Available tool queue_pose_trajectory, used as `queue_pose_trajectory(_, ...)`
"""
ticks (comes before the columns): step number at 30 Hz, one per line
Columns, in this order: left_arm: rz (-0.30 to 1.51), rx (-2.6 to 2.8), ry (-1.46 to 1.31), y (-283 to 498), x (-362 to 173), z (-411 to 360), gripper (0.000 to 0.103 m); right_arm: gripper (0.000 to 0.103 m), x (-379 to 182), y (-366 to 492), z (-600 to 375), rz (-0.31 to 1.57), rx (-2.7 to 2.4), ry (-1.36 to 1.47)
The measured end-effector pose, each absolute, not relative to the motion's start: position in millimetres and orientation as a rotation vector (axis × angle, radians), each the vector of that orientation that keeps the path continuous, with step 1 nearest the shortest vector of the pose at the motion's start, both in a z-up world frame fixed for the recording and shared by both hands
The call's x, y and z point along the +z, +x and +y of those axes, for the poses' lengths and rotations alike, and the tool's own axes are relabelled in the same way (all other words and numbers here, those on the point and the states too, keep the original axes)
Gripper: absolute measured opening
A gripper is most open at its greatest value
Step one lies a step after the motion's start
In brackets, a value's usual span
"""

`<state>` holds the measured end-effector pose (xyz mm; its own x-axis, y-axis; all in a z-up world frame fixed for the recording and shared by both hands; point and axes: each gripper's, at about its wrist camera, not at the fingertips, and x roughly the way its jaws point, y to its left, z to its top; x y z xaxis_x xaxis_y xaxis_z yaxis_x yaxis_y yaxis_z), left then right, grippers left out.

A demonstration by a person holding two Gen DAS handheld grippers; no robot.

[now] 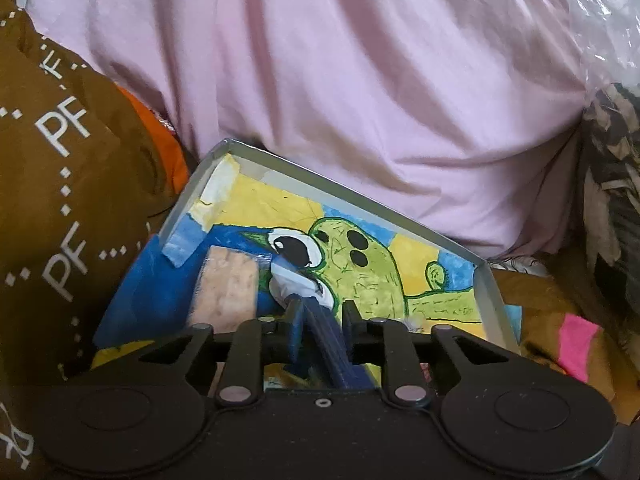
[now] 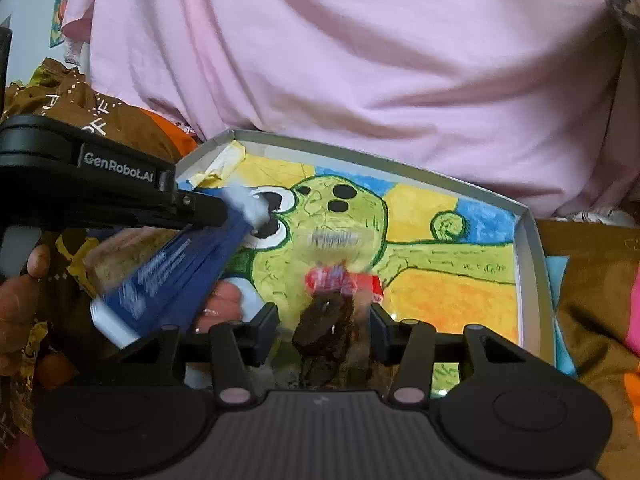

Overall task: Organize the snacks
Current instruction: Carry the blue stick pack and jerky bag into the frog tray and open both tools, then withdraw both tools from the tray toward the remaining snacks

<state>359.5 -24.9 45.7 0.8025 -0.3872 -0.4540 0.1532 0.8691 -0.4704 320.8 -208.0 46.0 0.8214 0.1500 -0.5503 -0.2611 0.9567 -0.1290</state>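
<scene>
A shallow grey-rimmed tray point(image 1: 360, 205) point(image 2: 532, 272) has a green cartoon figure painted on its floor. My left gripper point(image 1: 323, 312) point(image 2: 224, 208) hovers over its left end. A dark blue snack packet point(image 1: 324, 344) point(image 2: 168, 276) lies lengthwise between the parted fingers, blurred and slanting down, and looks loose. Under it rests a pale wafer pack point(image 1: 228, 288) point(image 2: 116, 256). My right gripper point(image 2: 324, 320) is over the tray's near edge. Its jaws stand apart around a dark brown cake in clear wrap with a red label point(image 2: 324, 328), with a gap at the left pad.
A person in a pink shirt point(image 1: 360, 80) sits right behind the tray. Brown printed fabric point(image 1: 60, 140) crowds the left side, and a hand point(image 2: 20, 300) holds the left gripper there. A pink slip point(image 1: 576, 344) lies to the right and clear plastic point(image 1: 600, 20) at the far right.
</scene>
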Motion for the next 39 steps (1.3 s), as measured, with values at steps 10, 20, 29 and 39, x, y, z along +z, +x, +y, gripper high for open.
queue_pose_trajectory(10,0.495,-0.269,-0.405,324.0,65.3,-18.2,0.092,0.089,64.1,278.5,-224.3,0.466,0.198,-0.135)
queue_pose_trajectory(20,0.422,-0.245,-0.306,254.7,76.5,-10.6,0.102,0.103,82.0,204.8,-240.0,0.354,0.204,-0.041)
queue_pose_trajectory(29,0.398,-0.223,-0.225,172.6,71.0,-9.7,0.102,0.103,80.9,134.0,-247.2,0.33,0.186,-0.018)
queue_pose_trajectory(39,0.459,-0.234,-0.151,106.2,37.3,-11.0,0.102,0.103,52.0,69.4,-250.1,0.413,0.155,-0.014)
